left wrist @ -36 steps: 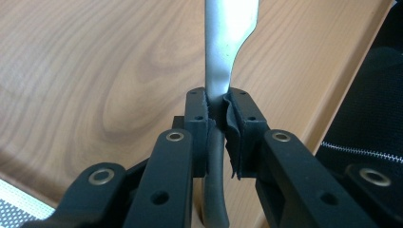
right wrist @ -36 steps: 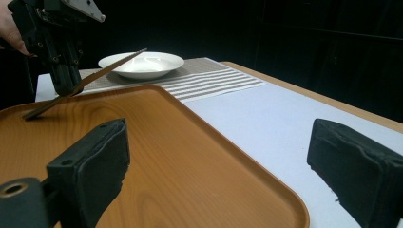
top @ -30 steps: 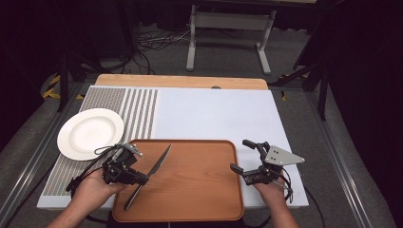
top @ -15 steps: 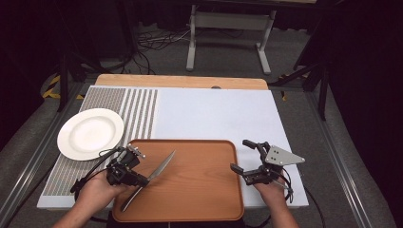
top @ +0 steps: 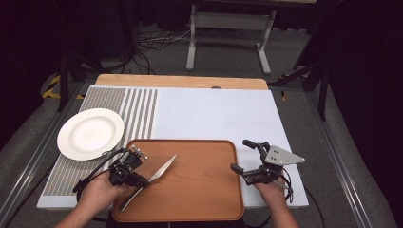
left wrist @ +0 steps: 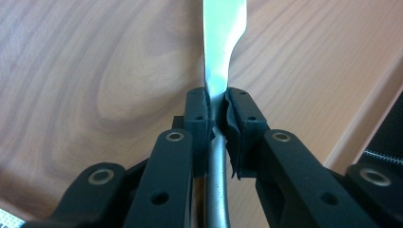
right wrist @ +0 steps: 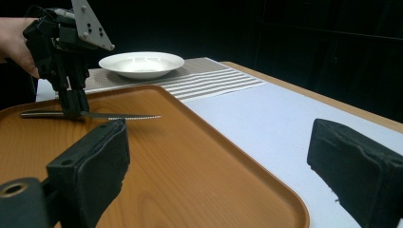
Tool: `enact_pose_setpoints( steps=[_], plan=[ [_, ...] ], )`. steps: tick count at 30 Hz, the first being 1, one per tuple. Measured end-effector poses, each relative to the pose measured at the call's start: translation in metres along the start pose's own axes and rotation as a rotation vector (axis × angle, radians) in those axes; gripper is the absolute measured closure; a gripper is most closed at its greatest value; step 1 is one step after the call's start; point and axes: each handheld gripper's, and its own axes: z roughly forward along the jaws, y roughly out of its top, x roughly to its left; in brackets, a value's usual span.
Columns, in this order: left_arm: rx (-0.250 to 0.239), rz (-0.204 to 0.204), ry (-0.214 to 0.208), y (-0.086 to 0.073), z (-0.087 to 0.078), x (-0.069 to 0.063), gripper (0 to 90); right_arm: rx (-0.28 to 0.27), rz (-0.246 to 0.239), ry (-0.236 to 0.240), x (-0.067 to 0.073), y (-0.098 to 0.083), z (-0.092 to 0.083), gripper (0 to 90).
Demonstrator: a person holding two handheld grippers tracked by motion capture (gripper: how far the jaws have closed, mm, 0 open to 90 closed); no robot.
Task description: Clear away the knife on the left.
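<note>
Left gripper view: the knife (left wrist: 223, 47) is cut off at the top edge, so the blade tip is out of frame; the handle runs down between the black arms and leaves at the bottom edge. High view: the middle of the knife (top: 159, 172) is covered by the left gripper (top: 139, 179), and the handle end near the tray's front rim is thin and hard to make out. Whether the knife touches the tray or hangs just above it cannot be told; in the right gripper view it looks level and slightly raised.

Left gripper: fingers (left wrist: 197, 111) clenched on the knife, one pad on each side, at the neck where the blade narrows into the handle. The blade stands out beyond the fingertips; the handle lies back between the arms toward the hand.

Position: knife over the left part of the wooden tray (top: 199, 190), which sits on the front of the surface (top: 214, 114).

Long axis, high view: diagonal, blade tip toward about 1 o'clock, handle toward about 7 o'clock. In the right gripper view the knife (right wrist: 123, 117) lies roughly horizontal, serrated edge visible, tip to the right.

Right gripper (top: 246, 156): at 3 o'clock from the tray, just off its right rim; fingers (right wrist: 95, 166) released, well apart, nothing between them.

White plate (top: 90, 133): at about 10 o'clock from the tray, on the striped mat.
</note>
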Motion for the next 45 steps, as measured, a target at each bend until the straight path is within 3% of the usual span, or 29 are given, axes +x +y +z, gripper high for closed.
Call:
enact_pose_setpoints(
  steps=[19, 20, 26, 31, 33, 36, 42, 45],
  plan=[
    [0.018, -0.001, 0.025, 0.001, 0.002, 0.001, 78.9, 0.003, -0.001, -0.009, -0.001, 0.0, 0.0, 7.6],
    [0.018, 0.006, 0.021, 0.001, 0.001, 0.0, 76.6, 0.002, 0.0, -0.009, -0.001, 0.0, -0.001, 7.6],
    [0.0, 0.012, 0.024, 0.005, -0.002, -0.002, 41.8, 0.0, 0.001, -0.007, -0.001, 0.0, -0.001, 7.6],
    [-0.02, 0.056, 0.037, 0.006, -0.005, -0.004, 25.1, -0.002, 0.002, -0.008, -0.001, 0.0, -0.001, 7.6],
    [-0.019, 0.055, 0.038, 0.006, -0.005, -0.004, 18.3, -0.001, 0.001, -0.007, -0.001, 0.0, -0.001, 7.6],
    [-0.032, 0.067, 0.036, 0.006, -0.006, -0.005, 18.4, -0.001, 0.0, -0.007, -0.001, 0.0, -0.001, 7.6],
    [-0.125, 0.122, 0.002, 0.007, -0.012, -0.012, 21.7, 0.0, 0.0, -0.005, 0.0, 0.0, 0.0, 7.6],
    [-0.133, 0.151, -0.018, 0.008, -0.011, -0.013, 29.1, 0.002, -0.001, -0.005, 0.0, 0.0, 0.0, 7.6]
  ],
)
